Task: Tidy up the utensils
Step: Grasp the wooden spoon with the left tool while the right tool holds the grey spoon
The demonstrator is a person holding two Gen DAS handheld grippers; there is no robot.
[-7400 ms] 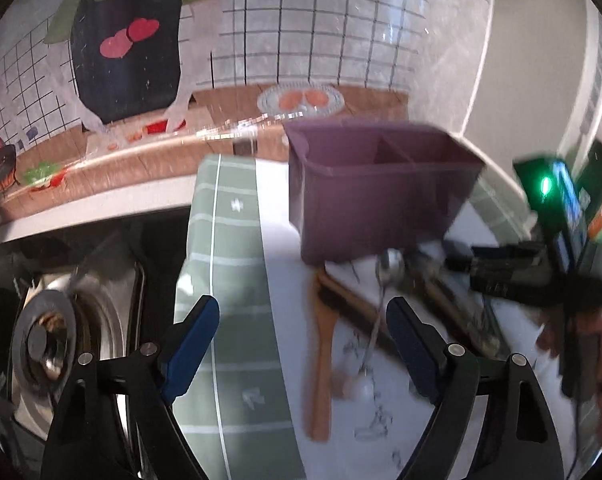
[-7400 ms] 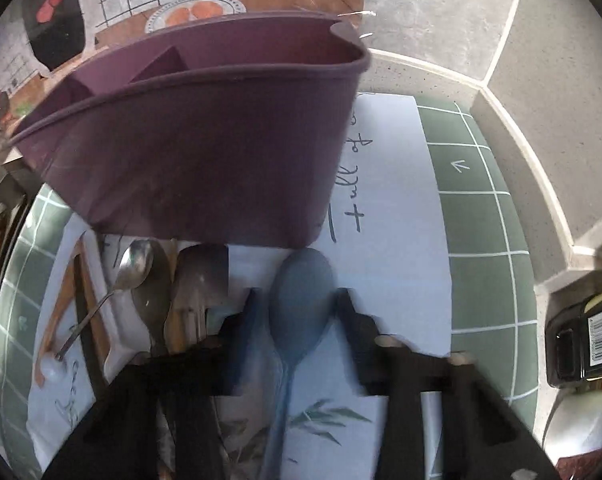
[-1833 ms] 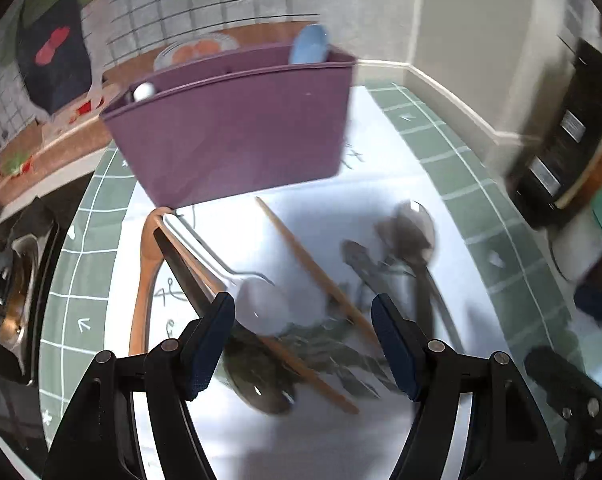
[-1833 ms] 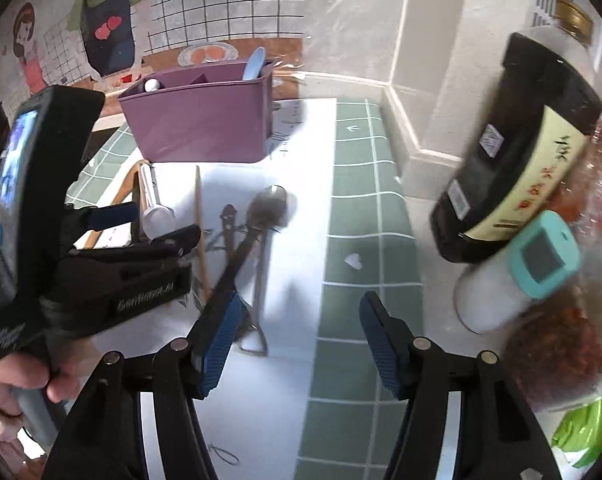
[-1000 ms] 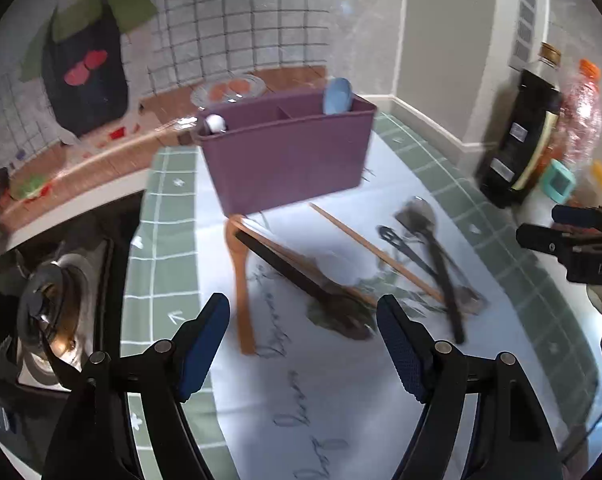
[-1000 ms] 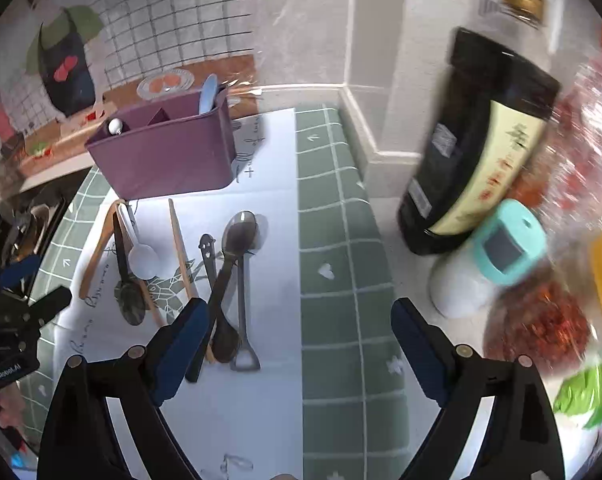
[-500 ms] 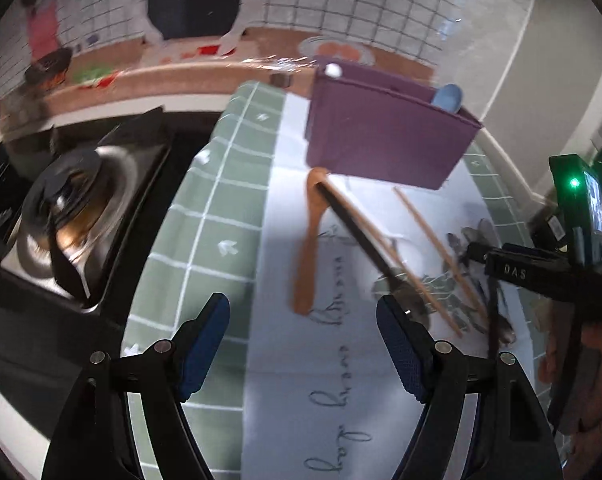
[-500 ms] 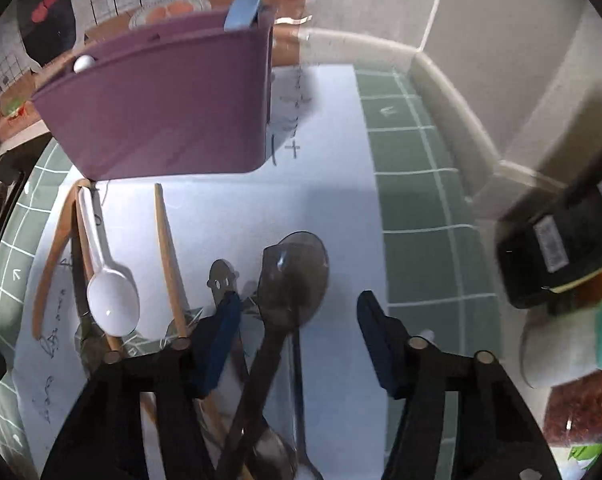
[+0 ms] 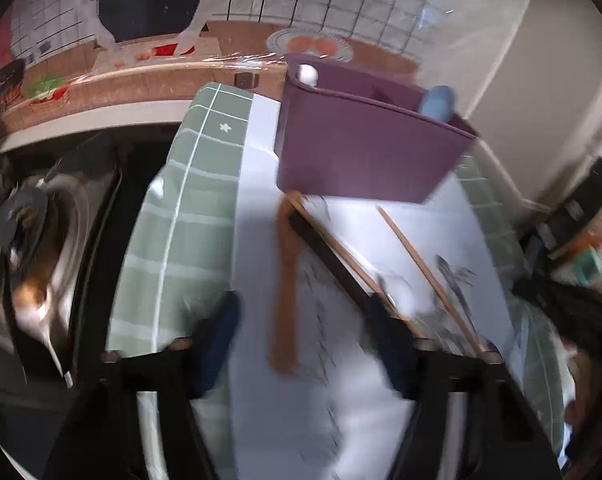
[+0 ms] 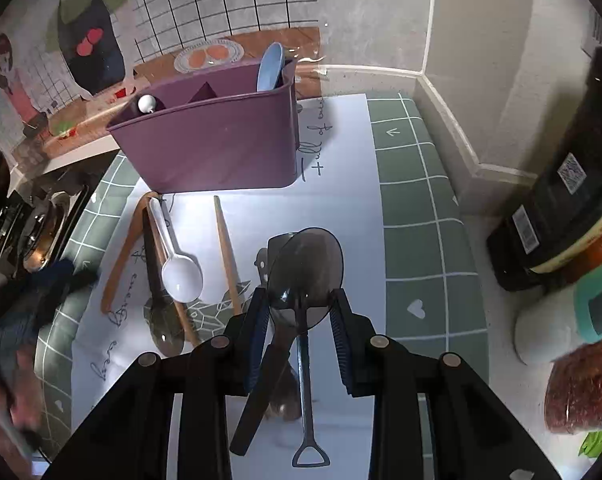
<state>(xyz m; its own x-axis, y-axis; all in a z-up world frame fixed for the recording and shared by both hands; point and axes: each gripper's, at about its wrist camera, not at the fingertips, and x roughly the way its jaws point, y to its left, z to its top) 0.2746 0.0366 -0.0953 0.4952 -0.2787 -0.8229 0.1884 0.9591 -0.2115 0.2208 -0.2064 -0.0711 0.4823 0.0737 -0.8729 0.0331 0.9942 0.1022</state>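
In the right wrist view my right gripper (image 10: 299,312) points down at a dark see-through spoon (image 10: 307,268) on the white mat. Its jaws are closing, and both blue pads touch the narrowing base of the spoon's bowl. A metal utensil with a loop handle (image 10: 305,400) lies under it. In the blurred left wrist view my left gripper (image 9: 305,340) straddles the end of a wooden spoon (image 9: 287,272). Its jaws are closing too, with both pads off the wood. Behind stands the purple caddy (image 10: 221,148) (image 9: 365,148), holding a blue spoon (image 10: 269,66) and a white-tipped utensil (image 10: 146,103).
A white spoon (image 10: 181,276), a wooden stick (image 10: 227,252) and a black-handled spoon (image 10: 157,280) lie on the mat (image 10: 413,240). A dark bottle (image 10: 561,208) and a teal-capped bottle (image 10: 561,320) stand right; a stove (image 9: 33,248) sits left. The wall corner is behind.
Both grippers have come down and in: the right one's jaws narrowed onto the dark spoon's bowl, and the left one's jaws narrowed around the wooden spoon, which now looks larger.
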